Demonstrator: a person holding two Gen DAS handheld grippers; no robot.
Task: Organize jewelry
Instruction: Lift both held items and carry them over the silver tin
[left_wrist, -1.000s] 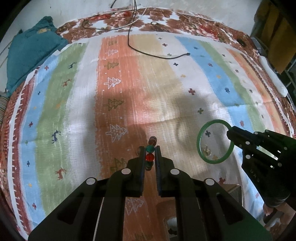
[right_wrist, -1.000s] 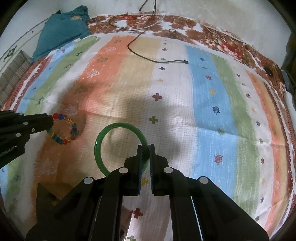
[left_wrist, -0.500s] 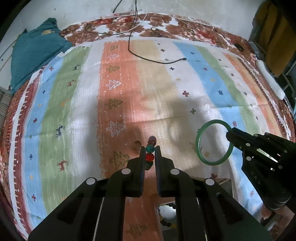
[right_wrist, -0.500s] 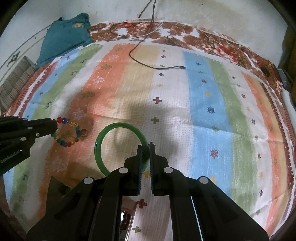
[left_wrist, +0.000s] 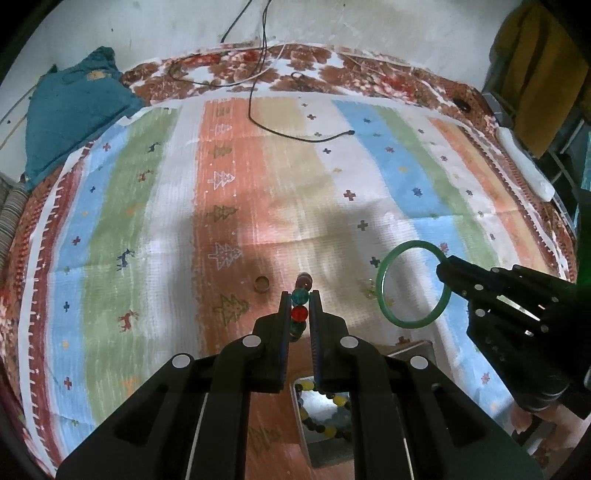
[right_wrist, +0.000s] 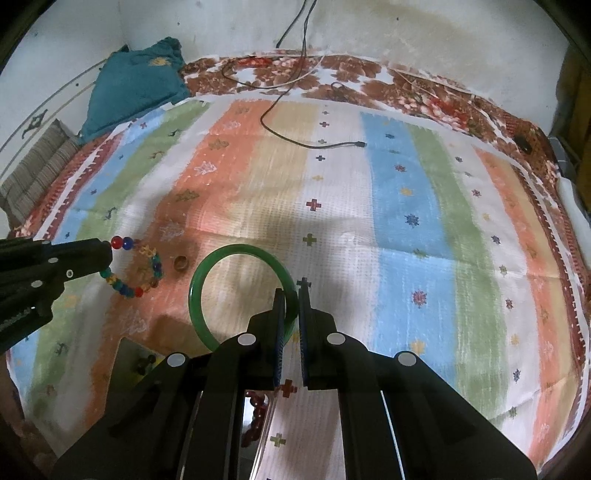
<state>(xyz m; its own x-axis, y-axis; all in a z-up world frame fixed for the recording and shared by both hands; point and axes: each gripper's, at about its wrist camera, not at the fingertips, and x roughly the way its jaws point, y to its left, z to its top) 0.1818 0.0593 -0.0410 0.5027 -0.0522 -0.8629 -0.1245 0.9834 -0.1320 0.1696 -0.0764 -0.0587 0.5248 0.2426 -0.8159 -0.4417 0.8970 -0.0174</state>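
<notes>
My left gripper (left_wrist: 299, 295) is shut on a multicoloured bead bracelet (left_wrist: 300, 313) and holds it in the air above the striped cloth; the bracelet hangs as a loop in the right wrist view (right_wrist: 142, 271). My right gripper (right_wrist: 291, 291) is shut on a green bangle (right_wrist: 207, 273), also lifted; it shows at the right of the left wrist view (left_wrist: 388, 306). A small brown ring (left_wrist: 261, 284) lies on the cloth ahead of the left gripper and also shows in the right wrist view (right_wrist: 181, 263). A metal tray (left_wrist: 410, 349) below both grippers holds a yellow and dark bead bracelet (left_wrist: 325, 428).
A striped cloth (left_wrist: 236, 184) covers the bed. A black cable (left_wrist: 280, 129) lies across its far part. A teal cushion (left_wrist: 70, 110) sits at the far left. A dark red bead string (right_wrist: 255, 410) lies in the tray under the right gripper.
Both grippers have risen and drawn back with their jewelry. The tray with beads and the brown ring on the cloth have come into view.
</notes>
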